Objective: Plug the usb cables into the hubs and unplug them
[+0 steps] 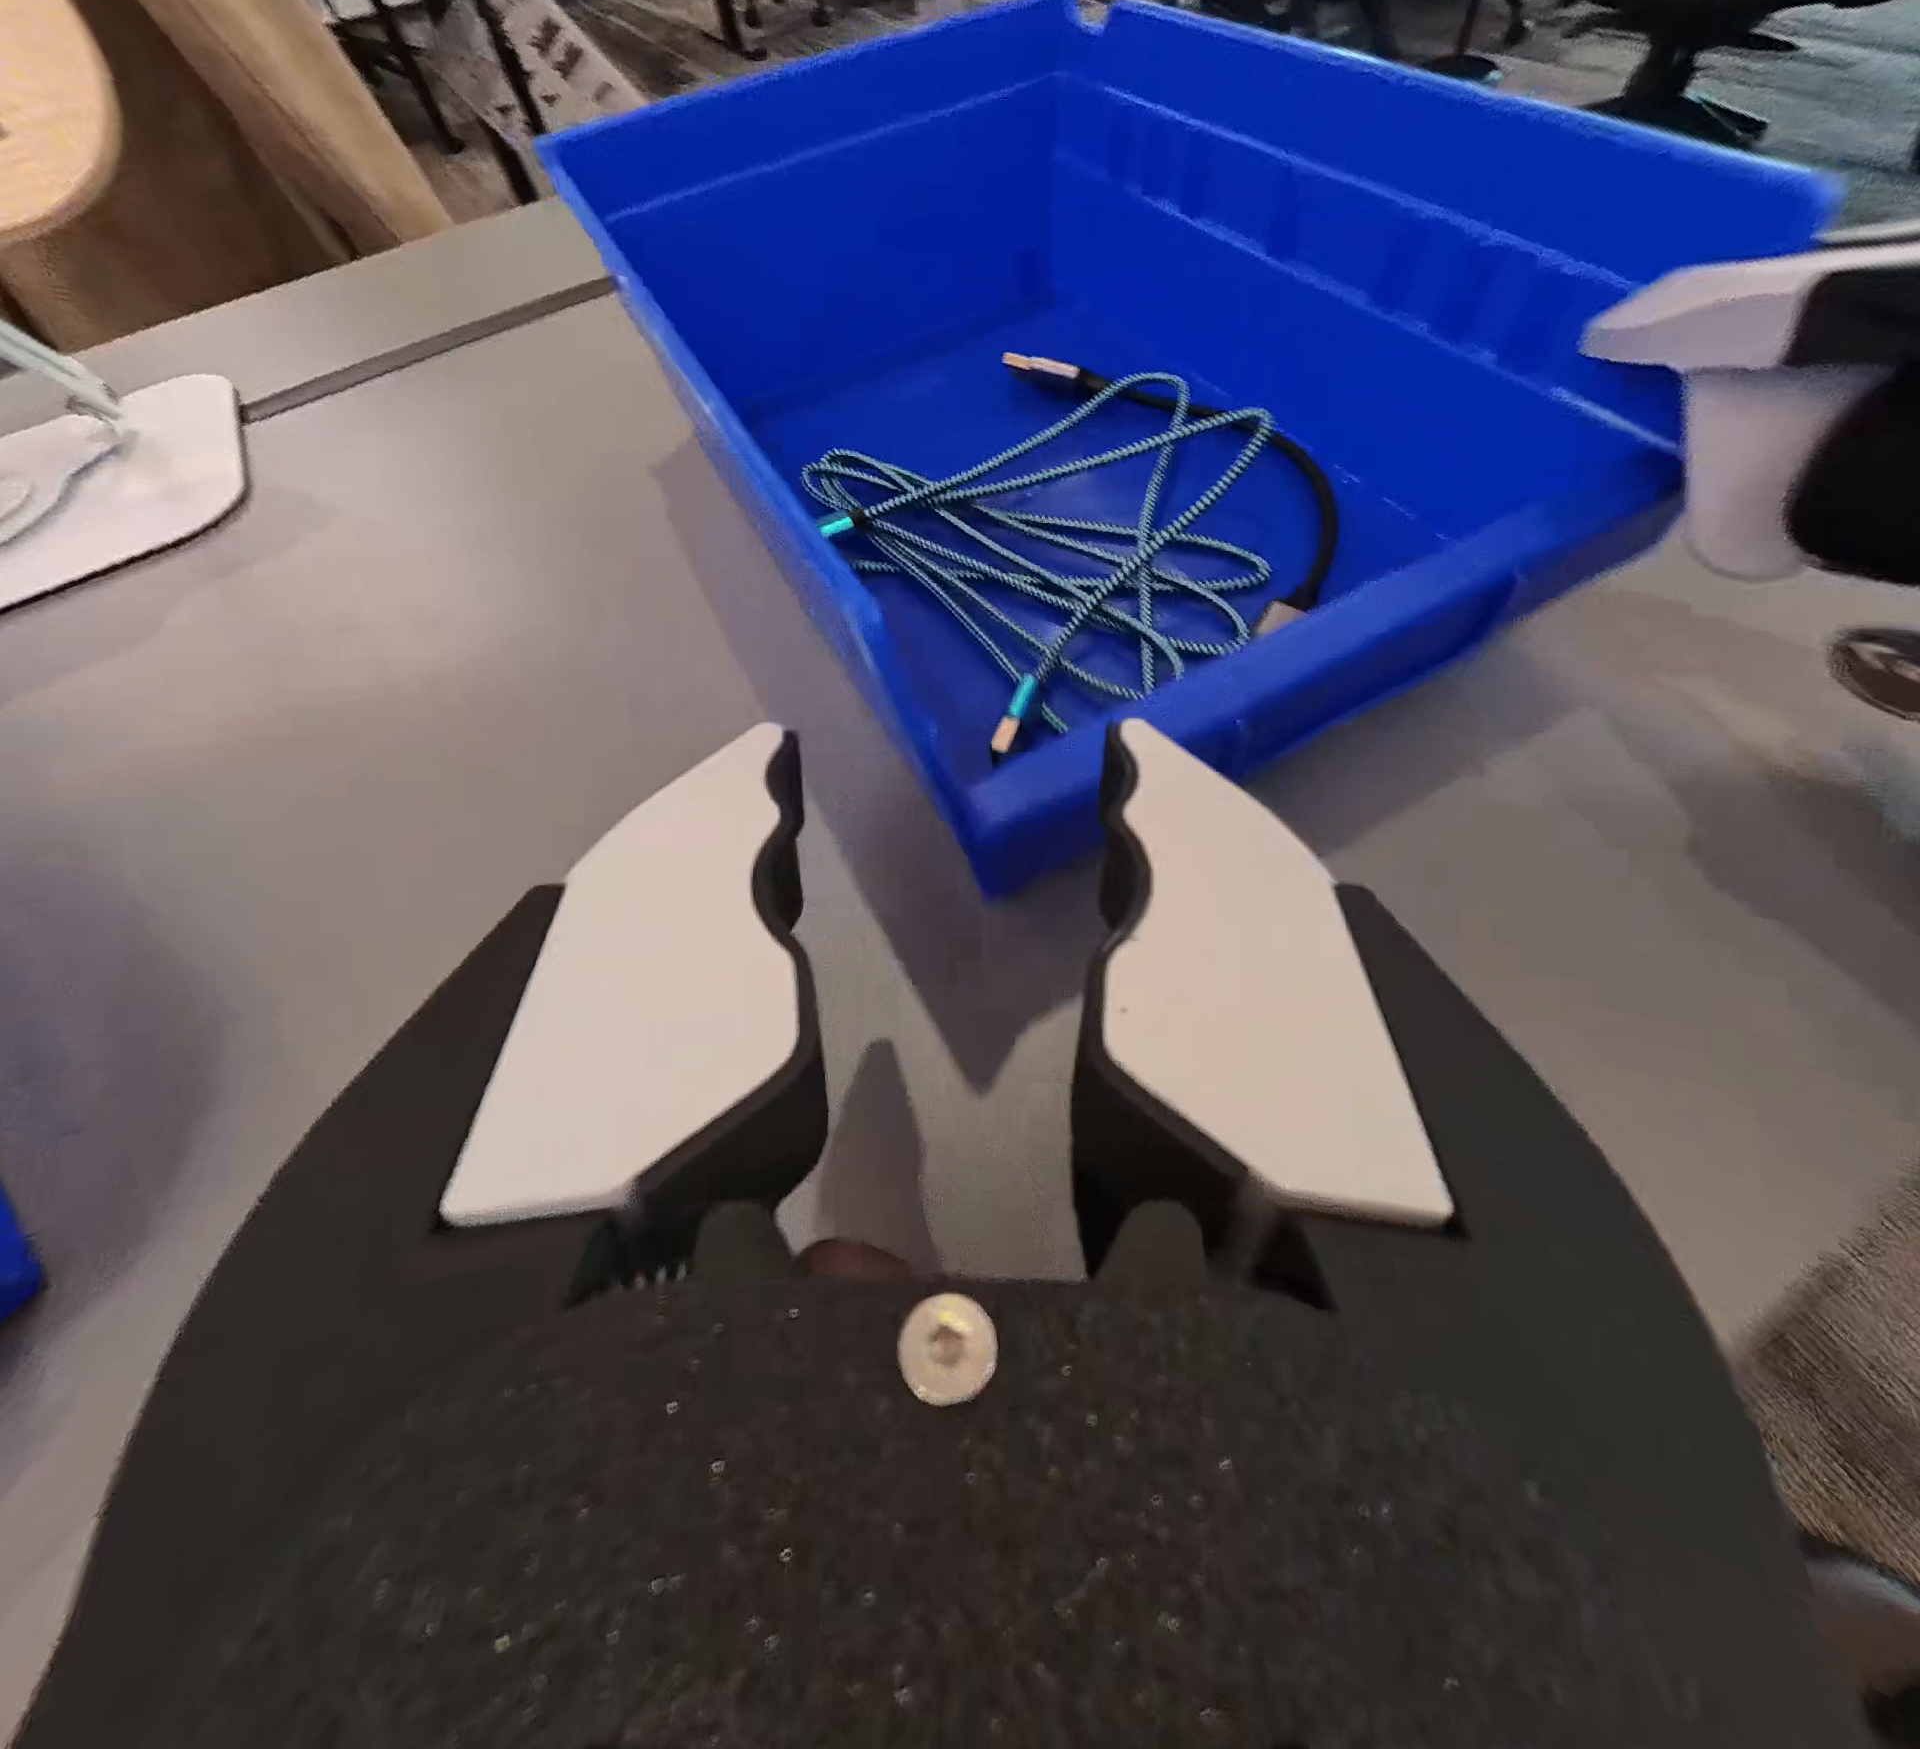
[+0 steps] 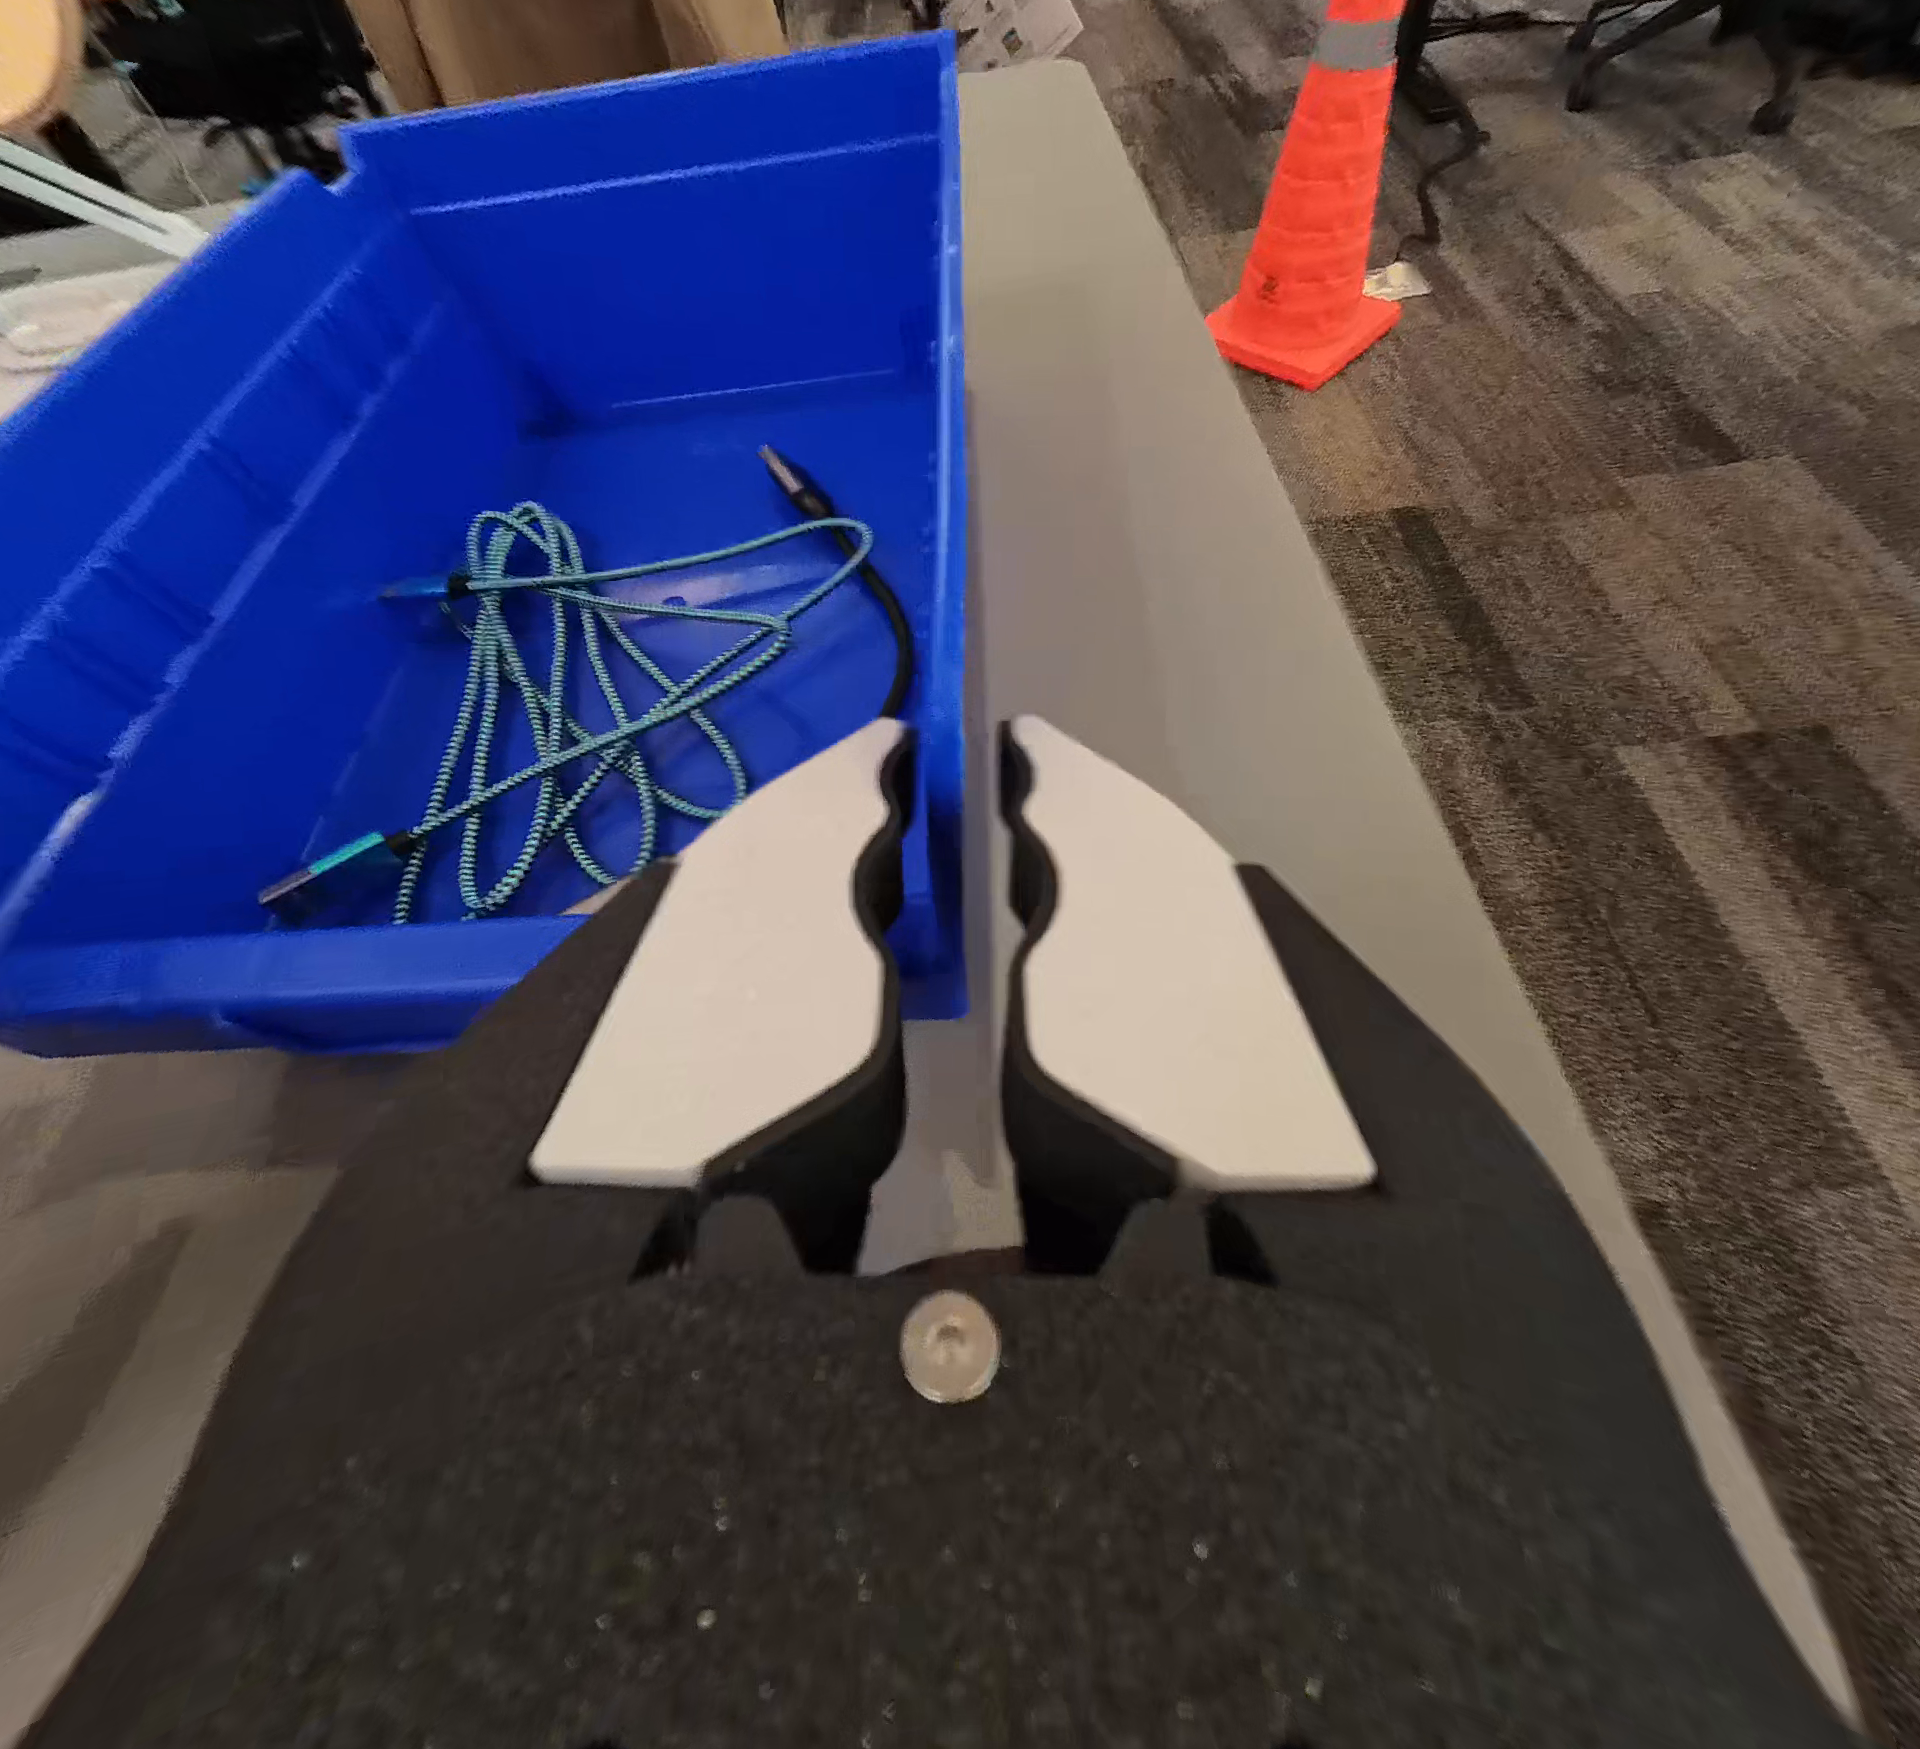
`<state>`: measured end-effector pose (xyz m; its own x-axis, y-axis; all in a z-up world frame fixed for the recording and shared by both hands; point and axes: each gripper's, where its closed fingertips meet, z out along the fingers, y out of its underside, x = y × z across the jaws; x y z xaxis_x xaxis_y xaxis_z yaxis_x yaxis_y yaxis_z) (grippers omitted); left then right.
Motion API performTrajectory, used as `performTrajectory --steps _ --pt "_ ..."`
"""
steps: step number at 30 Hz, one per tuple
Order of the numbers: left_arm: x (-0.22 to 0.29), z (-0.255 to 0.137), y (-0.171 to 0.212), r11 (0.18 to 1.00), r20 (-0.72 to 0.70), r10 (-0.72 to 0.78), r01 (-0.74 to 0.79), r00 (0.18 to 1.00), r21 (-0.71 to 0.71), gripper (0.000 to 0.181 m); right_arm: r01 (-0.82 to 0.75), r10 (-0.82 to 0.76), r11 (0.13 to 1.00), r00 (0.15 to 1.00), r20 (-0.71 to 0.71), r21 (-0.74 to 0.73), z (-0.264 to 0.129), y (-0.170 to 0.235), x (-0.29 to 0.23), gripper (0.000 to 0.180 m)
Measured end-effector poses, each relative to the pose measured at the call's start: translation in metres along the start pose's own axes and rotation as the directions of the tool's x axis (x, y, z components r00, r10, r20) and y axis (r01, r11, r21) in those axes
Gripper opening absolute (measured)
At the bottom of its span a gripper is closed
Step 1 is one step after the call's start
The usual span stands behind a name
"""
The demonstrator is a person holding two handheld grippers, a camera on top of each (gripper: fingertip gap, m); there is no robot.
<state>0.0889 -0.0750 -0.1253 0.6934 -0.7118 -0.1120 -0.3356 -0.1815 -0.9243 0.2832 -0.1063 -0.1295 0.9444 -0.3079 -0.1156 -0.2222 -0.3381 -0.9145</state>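
USB cables (image 1: 1049,546), teal braided plus short black, tangled on blue bin (image 1: 1351,172) floor at 12 o'clock of left gripper (image 1: 951,743) (jaws apart, empty), 10 o'clock of right gripper (image 2: 956,733) (narrow gap, empty); prob. light, floppy, snag-prone, so grip rigid plug ends.

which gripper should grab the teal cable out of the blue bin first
Probably the left. The left gripper is open wide and points at the blue bin, with a plug of the teal cable just ahead. The right gripper, narrower, lines up with the bin's side wall.
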Motion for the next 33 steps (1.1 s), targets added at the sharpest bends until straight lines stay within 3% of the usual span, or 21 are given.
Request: performTrajectory --steps 2,5,8,11,13,17,22,23,24,33 --pt "-0.009 -0.033 -0.001 1.000 -0.046 0.005 -0.004 0.999 0.016 0.054 0.029 -0.024 0.998 0.995 -0.092 0.047 -0.016 -0.010 0.010 0.032" --pt "-0.075 -0.091 -0.001 0.998 0.065 0.011 -0.016 0.998 0.067 0.051 0.054 -0.034 0.979 0.994 -0.100 0.198 -0.056 -0.041 -0.021 0.042" --pt "-0.174 -0.146 0.005 0.992 0.265 -0.103 0.079 0.959 0.100 0.049 0.056 -0.093 0.956 0.989 0.114 0.287 -0.081 -0.051 -0.130 0.041" --pt "-0.264 -0.197 0.024 0.988 0.502 -0.144 0.101 0.853 0.113 0.050 0.075 -0.160 0.973 0.901 0.404 0.219 -0.082 -0.016 -0.270 0.042" --pt "-0.301 -0.217 0.054 0.987 0.580 -0.158 0.137 0.799 0.080 0.049 0.144 -0.219 0.970 0.868 0.446 0.196 -0.068 0.005 -0.333 0.042" --pt "-0.332 -0.215 0.101 0.977 0.608 -0.176 0.213 0.774 0.011 0.050 0.255 -0.291 0.956 0.882 0.371 0.143 -0.013 0.021 -0.390 0.045" --pt "-0.349 -0.188 0.120 0.955 0.579 -0.228 0.294 0.783 -0.022 0.051 0.192 -0.182 0.981 0.901 0.394 0.016 0.031 0.041 -0.410 0.053" --pt "-0.350 -0.181 0.121 0.950 0.552 -0.244 0.312 0.797 -0.032 0.044 0.211 -0.197 0.978 0.898 0.394 0.008 0.035 0.043 -0.414 0.040" --pt "-0.348 -0.176 0.120 0.939 0.512 -0.272 0.342 0.815 -0.044 0.011 0.235 -0.213 0.972 0.894 0.394 -0.008 0.038 0.046 -0.418 0.002" --pt "-0.391 -0.206 0.114 0.945 0.506 -0.279 0.327 0.816 -0.006 0.004 0.189 -0.210 0.977 0.924 0.320 0.097 0.013 0.033 -0.462 0.002"
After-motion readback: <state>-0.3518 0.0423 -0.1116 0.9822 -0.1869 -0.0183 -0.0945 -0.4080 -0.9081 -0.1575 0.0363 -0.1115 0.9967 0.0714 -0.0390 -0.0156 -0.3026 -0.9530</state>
